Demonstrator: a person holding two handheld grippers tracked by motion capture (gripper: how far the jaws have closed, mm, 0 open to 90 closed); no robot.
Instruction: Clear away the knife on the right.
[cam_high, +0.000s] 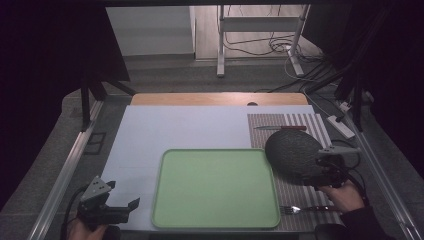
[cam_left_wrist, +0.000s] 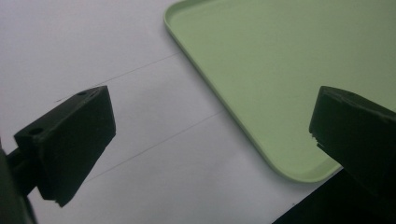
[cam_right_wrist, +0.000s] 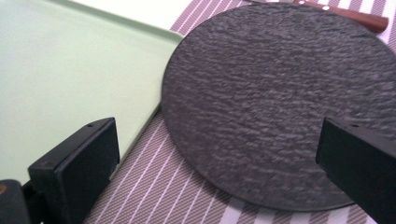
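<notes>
1. Nearest to us, the left gripper (cam_high: 131, 206) rests at the table's near left corner on the white sheet (cam_high: 150, 135), jaws spread wide and holding nothing, just beside the near left corner of the green tray (cam_high: 215, 189). We judge it risks nudging the tray if it swings inward.
2. Along the near right edge, a fork (cam_high: 300, 209) lies on the striped placemat (cam_high: 300, 190), close by our right hand (cam_high: 345, 195). A sleeve or cable dragging across could sweep it off the mat.
3. A little farther, the right gripper (cam_high: 312, 180) hovers at the near rim of the dark round plate (cam_right_wrist: 275, 102), jaws wide apart and empty. The plate lies flat on the placemat, just right of the tray, its left edge at the tray's rim.
4. We judge a flat plate gives the jaws little to bite; a shallow grip may let it slip or tilt, and it could knock the tray's rim.
5. Farthest off, a wooden-handled knife (cam_high: 282, 128) lies beyond the plate; pushing the plate away could shove it.
</notes>
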